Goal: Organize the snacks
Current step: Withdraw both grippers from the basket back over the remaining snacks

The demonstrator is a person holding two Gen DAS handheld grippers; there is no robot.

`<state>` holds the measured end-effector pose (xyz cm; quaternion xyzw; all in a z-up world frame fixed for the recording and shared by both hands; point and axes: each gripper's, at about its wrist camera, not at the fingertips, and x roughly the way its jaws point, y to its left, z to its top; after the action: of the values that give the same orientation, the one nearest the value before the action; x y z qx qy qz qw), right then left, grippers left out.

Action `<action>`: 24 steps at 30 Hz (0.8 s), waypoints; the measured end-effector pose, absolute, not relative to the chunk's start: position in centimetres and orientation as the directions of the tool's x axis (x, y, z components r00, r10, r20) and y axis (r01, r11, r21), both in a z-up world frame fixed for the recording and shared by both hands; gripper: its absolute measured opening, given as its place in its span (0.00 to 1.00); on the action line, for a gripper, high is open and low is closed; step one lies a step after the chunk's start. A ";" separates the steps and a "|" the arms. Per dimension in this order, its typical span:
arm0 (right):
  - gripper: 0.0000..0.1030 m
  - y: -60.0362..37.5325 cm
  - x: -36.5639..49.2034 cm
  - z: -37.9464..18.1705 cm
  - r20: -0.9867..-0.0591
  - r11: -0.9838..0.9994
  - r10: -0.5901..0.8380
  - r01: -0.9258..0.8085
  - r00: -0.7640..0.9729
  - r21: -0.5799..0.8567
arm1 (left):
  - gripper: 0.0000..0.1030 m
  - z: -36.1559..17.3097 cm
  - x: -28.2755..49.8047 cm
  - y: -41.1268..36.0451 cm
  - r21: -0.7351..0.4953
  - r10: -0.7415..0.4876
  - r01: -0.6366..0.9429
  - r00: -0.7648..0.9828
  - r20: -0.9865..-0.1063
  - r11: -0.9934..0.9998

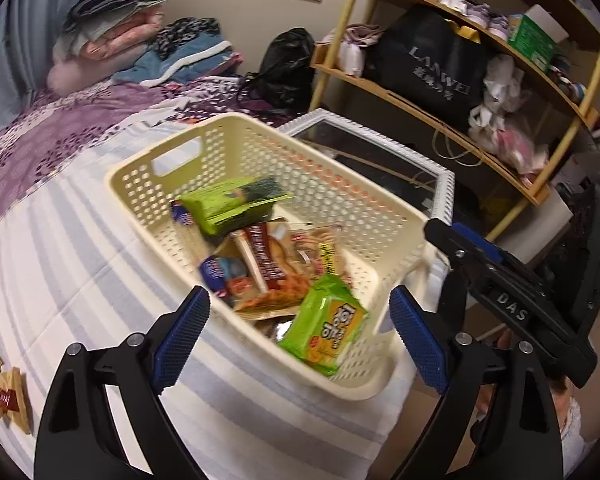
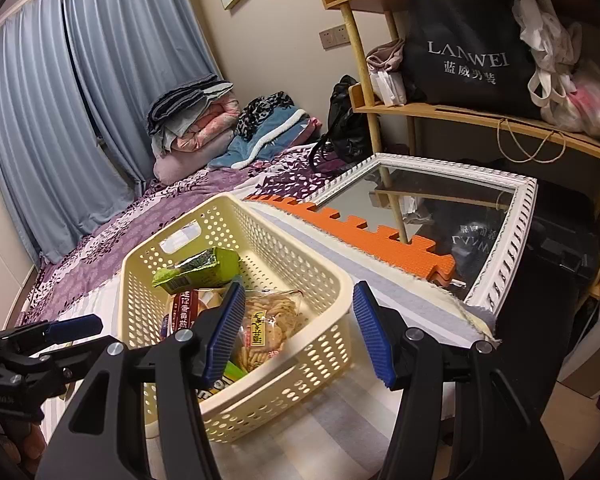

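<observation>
A cream perforated basket [image 1: 384, 216] sits on the striped bed cover and holds several snack packs: a green pack with Korean letters [image 1: 326, 326], a green seaweed pack [image 1: 230, 204], a brown-red pack [image 1: 266, 264] and a clear bag of crackers [image 2: 270, 326]. My left gripper [image 1: 300, 338] is open and empty above the basket's near side. My right gripper [image 2: 300, 334] is open and empty over the basket's near right rim [image 2: 332, 276]. Brown snack packs [image 1: 2, 386] lie loose on the cover at far left.
A white-framed mirror [image 2: 496, 276] and orange foam mats [image 2: 364, 232] lie beside the basket. Wooden shelves [image 2: 480, 116] with bags stand to the right. Folded blankets [image 2: 204, 124] and a black bag [image 2: 346, 124] sit at the bed's far end.
</observation>
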<state>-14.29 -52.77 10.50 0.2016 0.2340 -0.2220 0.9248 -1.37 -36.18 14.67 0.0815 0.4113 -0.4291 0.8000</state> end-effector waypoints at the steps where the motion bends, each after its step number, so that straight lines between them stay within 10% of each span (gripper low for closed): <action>1: 0.55 -52.6 -14.1 10.5 -0.524 0.823 -0.312 0.501 0.793 0.268 | 0.96 14.7 -1.1 -35.8 -0.214 -0.609 0.743 0.309 -0.730 0.634; 24: 0.82 -48.7 -12.1 12.1 -0.496 0.879 -0.236 0.401 0.836 0.258 | 0.97 15.7 0.5 -28.2 -0.137 -0.516 0.626 0.477 -0.712 0.768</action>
<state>-12.14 -48.71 12.12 0.1786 0.2311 -0.1693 0.9413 0.55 -28.15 15.67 0.0710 0.3879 -0.3334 0.8564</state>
